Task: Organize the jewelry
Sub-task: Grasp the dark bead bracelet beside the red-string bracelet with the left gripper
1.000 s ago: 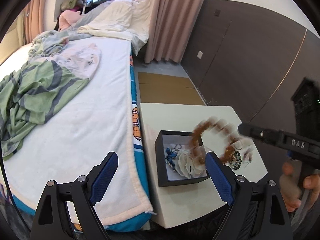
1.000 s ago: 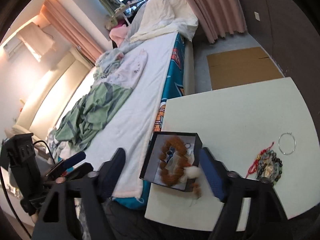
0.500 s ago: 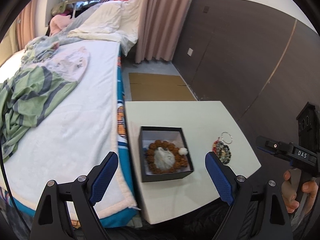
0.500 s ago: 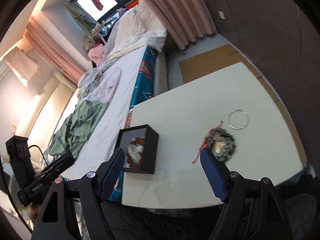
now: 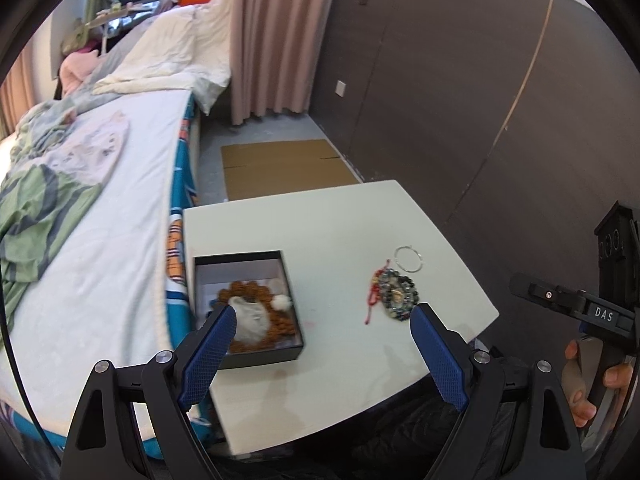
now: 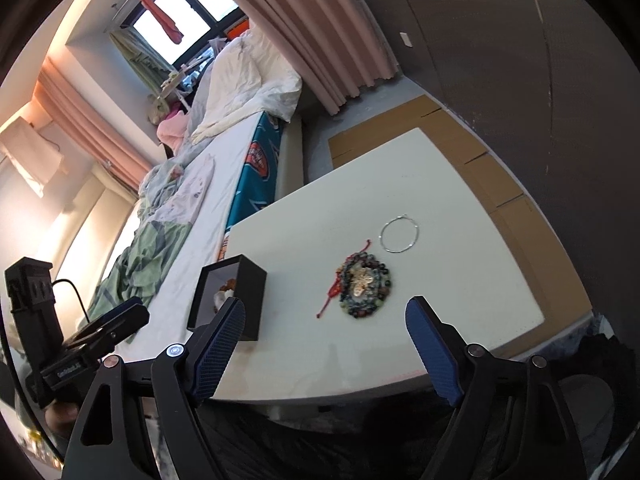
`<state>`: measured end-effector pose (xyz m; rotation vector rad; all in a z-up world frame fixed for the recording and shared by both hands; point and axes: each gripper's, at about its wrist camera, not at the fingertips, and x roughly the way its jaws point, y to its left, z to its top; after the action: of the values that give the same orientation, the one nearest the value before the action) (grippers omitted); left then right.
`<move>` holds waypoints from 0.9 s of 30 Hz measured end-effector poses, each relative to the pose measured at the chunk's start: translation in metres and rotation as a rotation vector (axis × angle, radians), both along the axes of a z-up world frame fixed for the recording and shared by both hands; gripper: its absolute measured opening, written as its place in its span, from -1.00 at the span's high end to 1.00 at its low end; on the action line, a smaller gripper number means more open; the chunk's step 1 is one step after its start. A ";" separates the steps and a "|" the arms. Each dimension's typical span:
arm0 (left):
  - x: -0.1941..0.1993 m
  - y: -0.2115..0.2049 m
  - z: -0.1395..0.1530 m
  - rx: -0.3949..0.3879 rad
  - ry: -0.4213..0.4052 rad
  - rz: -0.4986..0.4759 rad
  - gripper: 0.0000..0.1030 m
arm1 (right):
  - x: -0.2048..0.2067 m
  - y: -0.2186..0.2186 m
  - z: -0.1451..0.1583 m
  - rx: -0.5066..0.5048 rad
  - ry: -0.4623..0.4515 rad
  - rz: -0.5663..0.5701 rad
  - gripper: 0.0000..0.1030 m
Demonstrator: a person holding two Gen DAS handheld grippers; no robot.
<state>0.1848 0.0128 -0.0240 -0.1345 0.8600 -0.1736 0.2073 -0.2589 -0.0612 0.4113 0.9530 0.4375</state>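
In the left wrist view the left gripper [image 5: 322, 344] sits at the bottom of the frame with its blue pads spread wide and nothing between them. Just above its left pad, in the lower centre-left, stands the black box [image 5: 288, 276] on the white table [image 5: 320, 224]; inside it lie the brown bead bracelet [image 5: 248, 290], a pale pouch-like piece [image 5: 252, 320] on top of it and a small white puff [image 5: 282, 302]. The left pad overlaps the box's near left corner in the picture; whether it touches cannot be told. To the right of the box, above the right pad, lies the dark bead bracelet [image 5: 398, 294] with a red cord [image 5: 374, 292] beside it, and just beyond that a thin silver ring [image 5: 409, 259]. At the right edge a hand [image 5: 584, 384] holds the right gripper's handle. In the right wrist view the right gripper [image 6: 326, 332] fills the bottom of the frame; its jaws have just been opening, stand wide apart and hold nothing. The dark bead bracelet [image 6: 365, 285] lies in the centre, above the gap between the pads and apart from them, the red cord [image 6: 334, 292] on its left, the ring [image 6: 399, 234] farther up. The box [image 6: 248, 292] stands at centre-left, just above the left pad. The left gripper's body shows at the lower left edge.
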 end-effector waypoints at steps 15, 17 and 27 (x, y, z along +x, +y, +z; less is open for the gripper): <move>0.040 -0.075 -0.036 0.036 0.086 -0.122 -0.35 | -0.002 -0.066 -0.022 0.014 -0.014 -0.072 -0.61; 0.047 -0.084 -0.045 0.043 0.108 -0.136 -0.24 | -0.002 -0.071 -0.024 0.013 -0.021 -0.075 -0.61; 0.081 -0.114 -0.090 0.064 0.201 -0.181 0.14 | 0.013 -0.087 -0.051 0.011 0.012 -0.090 -0.58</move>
<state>0.2653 -0.1016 -0.1139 -0.0137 1.0771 -0.3058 0.2200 -0.3456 -0.1117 0.4658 0.9399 0.3587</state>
